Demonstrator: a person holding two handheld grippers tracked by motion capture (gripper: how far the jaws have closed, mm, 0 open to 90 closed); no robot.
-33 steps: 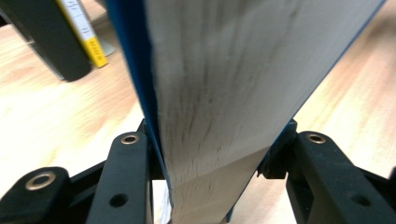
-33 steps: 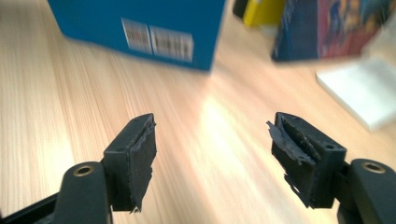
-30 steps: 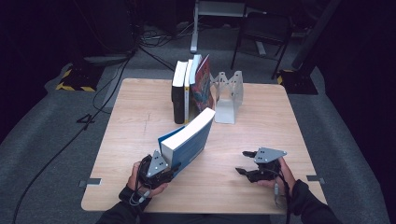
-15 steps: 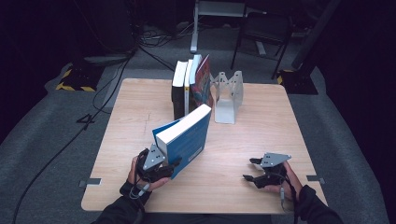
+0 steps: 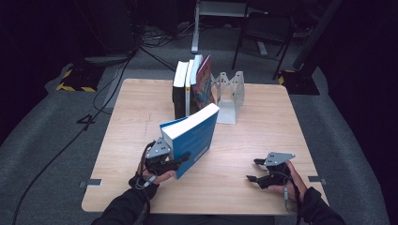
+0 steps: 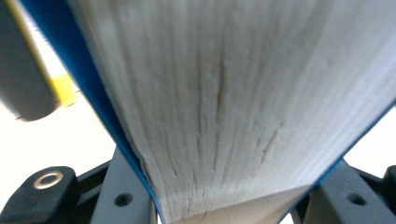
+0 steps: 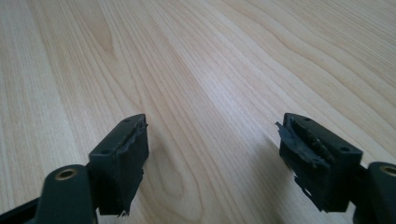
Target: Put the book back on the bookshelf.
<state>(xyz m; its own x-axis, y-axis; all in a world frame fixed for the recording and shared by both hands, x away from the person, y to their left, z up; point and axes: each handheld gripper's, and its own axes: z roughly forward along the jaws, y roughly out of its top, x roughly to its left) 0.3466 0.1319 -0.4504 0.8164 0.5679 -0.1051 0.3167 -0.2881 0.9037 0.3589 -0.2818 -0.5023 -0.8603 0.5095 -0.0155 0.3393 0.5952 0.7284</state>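
A thick blue book (image 5: 190, 138) stands tilted above the front left of the wooden table (image 5: 281, 122), its white page edge facing up. My left gripper (image 5: 180, 159) is shut on its lower end. Its jaws have just been closing, with the page block (image 6: 224, 107) between them in the left gripper view. My right gripper (image 5: 253, 169) hovers low over the front right of the table, open. Its jaws (image 7: 212, 140) have opened a little wider, with only bare wood between them.
Several books (image 5: 190, 86) stand upright in a row at the back middle of the table, beside a pale metal bookend rack (image 5: 230, 93). A chair (image 5: 263, 33) and cables lie on the dark floor beyond the table.
My left hand has tipped the blue book more upright and carried it slightly away from the front edge. The right gripper has drifted right and sunk toward the table.
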